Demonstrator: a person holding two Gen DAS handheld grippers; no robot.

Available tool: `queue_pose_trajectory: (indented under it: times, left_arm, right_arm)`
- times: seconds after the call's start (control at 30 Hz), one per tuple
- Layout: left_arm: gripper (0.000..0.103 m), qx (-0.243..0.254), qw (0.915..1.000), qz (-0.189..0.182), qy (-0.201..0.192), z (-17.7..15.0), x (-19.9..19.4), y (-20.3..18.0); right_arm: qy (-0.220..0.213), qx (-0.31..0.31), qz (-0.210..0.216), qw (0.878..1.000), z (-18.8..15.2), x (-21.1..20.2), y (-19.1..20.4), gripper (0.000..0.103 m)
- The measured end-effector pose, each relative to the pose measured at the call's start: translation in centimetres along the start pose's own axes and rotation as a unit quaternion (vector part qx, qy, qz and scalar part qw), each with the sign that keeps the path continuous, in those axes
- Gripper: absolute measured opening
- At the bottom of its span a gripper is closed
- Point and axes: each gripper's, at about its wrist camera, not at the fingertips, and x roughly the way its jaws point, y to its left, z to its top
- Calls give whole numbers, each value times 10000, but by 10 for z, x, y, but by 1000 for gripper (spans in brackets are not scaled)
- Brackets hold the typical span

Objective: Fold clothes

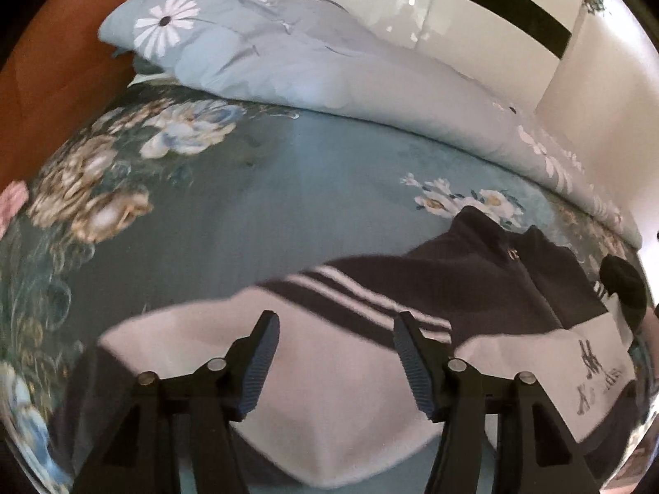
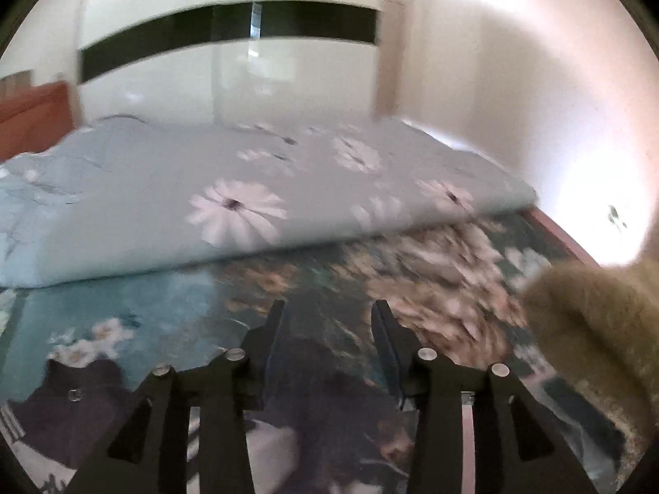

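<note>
A dark navy and white jacket (image 1: 465, 288) with white stripes lies flat on the floral bed sheet (image 1: 255, 222). In the left wrist view my left gripper (image 1: 335, 329) is open and empty, just above the jacket's white sleeve (image 1: 329, 391). In the right wrist view my right gripper (image 2: 329, 317) is open and empty, above the jacket's dark sleeve (image 2: 329, 403). The jacket's collar and zip pull (image 2: 76, 393) show at lower left. That view is blurred.
A folded light blue quilt (image 1: 288, 66) with daisies lies along the far side of the bed, also in the right wrist view (image 2: 230, 201). A white wardrobe (image 2: 230, 74) stands behind. A tan furry thing (image 2: 597, 317) is at right. A wooden headboard (image 1: 53, 61) is left.
</note>
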Motion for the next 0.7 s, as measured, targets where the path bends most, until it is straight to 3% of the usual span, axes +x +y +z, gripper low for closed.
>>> queue_pose_trajectory:
  times: [0.07, 0.13, 0.2, 0.3, 0.5, 0.7]
  left_arm:
    - [63, 67, 9997, -150, 163, 11, 18, 3]
    - [63, -36, 9990, -285, 338, 22, 36, 11]
    - [63, -176, 9976, -409, 539, 31, 55, 20]
    - [63, -136, 9950, -534, 830, 39, 76, 25]
    - [67, 287, 9882, -852, 1242, 41, 106, 13]
    - [66, 438, 9852, -1104, 1237, 39, 104, 4]
  right_arm:
    - [355, -468, 899, 9942, -4, 11, 32, 52]
    - [1012, -784, 1970, 9720, -17, 34, 65, 52]
    - [1536, -1045, 2545, 9491, -33, 57, 96, 52]
    - [1925, -1435, 2743, 9312, -49, 87, 128, 53]
    - [2400, -1071, 3362, 9044, -54, 129, 144, 57]
    - [2603, -1045, 3498, 8938, -65, 145, 159, 58]
